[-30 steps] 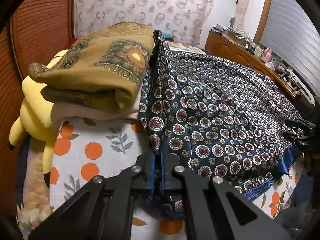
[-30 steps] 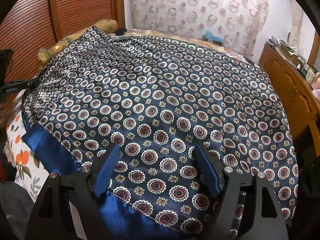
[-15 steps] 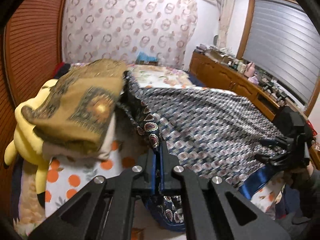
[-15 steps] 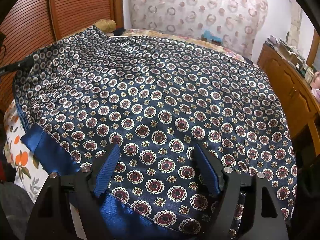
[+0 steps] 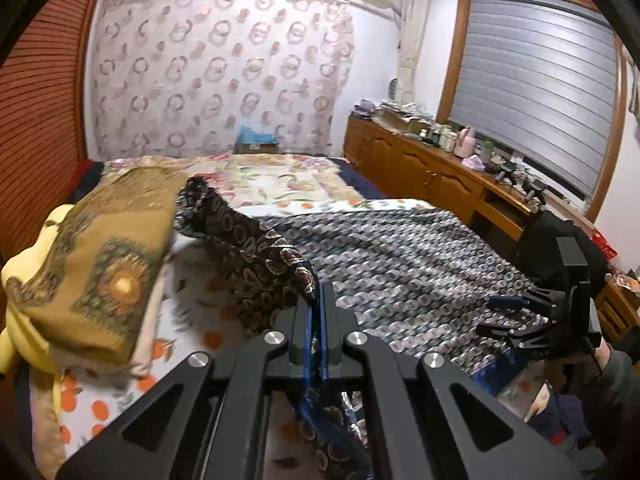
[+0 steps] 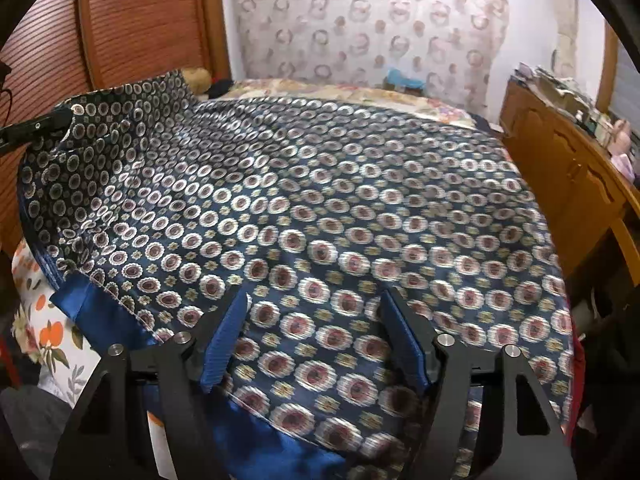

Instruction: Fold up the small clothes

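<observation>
A navy satin cloth printed with round medallions and edged in plain blue lies spread over the bed. My left gripper is shut on one of its edges and holds that edge lifted, so the fabric hangs in a fold below the fingers. In the right wrist view the left gripper shows at the far left with the raised edge. My right gripper hovers over the cloth's near edge. Its jaws are closing, the cloth lies beneath and between them, and the pads do not press on it. The left wrist view shows it too, the right gripper.
A folded ochre cloth rests on a yellow plush toy at the left. The bedsheet has an orange fruit print. A wooden cabinet with clutter runs along the right. A slatted wooden door stands left.
My left gripper has risen and tilted up, lifting the cloth's edge off the bed. The right gripper's jaws have narrowed a little over the near edge.
</observation>
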Available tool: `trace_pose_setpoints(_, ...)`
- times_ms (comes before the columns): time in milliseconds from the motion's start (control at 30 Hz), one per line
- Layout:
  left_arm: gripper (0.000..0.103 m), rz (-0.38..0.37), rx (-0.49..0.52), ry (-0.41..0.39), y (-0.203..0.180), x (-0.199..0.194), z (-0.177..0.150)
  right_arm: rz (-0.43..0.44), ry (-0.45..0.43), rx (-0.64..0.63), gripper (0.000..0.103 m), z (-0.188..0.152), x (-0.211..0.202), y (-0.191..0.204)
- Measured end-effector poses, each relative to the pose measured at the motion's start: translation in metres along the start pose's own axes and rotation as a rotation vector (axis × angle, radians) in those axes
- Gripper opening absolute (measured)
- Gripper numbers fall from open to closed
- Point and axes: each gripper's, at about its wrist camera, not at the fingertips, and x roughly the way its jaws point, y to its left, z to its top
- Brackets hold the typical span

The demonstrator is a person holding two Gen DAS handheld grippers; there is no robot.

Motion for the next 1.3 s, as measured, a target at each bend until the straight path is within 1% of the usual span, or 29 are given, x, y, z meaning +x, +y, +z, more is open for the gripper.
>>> trace_pose_setpoints(367,0.0,-0.126,0.082,-0.022,-0.068,0.022,0.039,-0.065,-0.069,0.094,0.068,-0.023,-0.05,-0.048)
trace_pose_setpoints(600,0.0,-0.208,0.155,-0.027,-0.121,0.035,0.064,-0.102,-0.101,0.15,0.067,-0.031,-0.07,-0.078)
trace_pose_setpoints(800,0.0,-0.283,0.205,-0.04,-0.163,0.035,0.086,-0.122,-0.118,0.187,0.066,-0.039,-0.084,-0.097)
trace_pose_setpoints(900,0.0,-0.295,0.205,-0.029,-0.174,0.037,0.091,-0.123,-0.122,0.204,0.066,-0.043,-0.088,-0.103)
trace_pose_setpoints(967,0.0,-0.299,0.209,0.0,-0.177,0.046,0.09,-0.123,-0.122,0.212,0.066,-0.045,-0.089,-0.107)
trace_pose_setpoints(1100,0.008,-0.297,0.221,0.103,-0.174,0.072,0.077,-0.125,-0.119,0.218,0.066,-0.048,-0.09,-0.109)
trace_pose_setpoints(1133,0.017,-0.29,0.228,0.126,-0.17,0.079,0.074,-0.128,-0.118,0.217,0.066,-0.048,-0.09,-0.109)
trace_pose_setpoints(1200,0.032,-0.266,0.239,0.152,-0.166,0.086,0.067,-0.128,-0.118,0.219,0.066,-0.047,-0.09,-0.111)
trace_pose_setpoints(1300,0.035,-0.256,0.211,0.166,-0.155,0.087,0.056,-0.129,-0.122,0.218,0.066,-0.044,-0.09,-0.111)
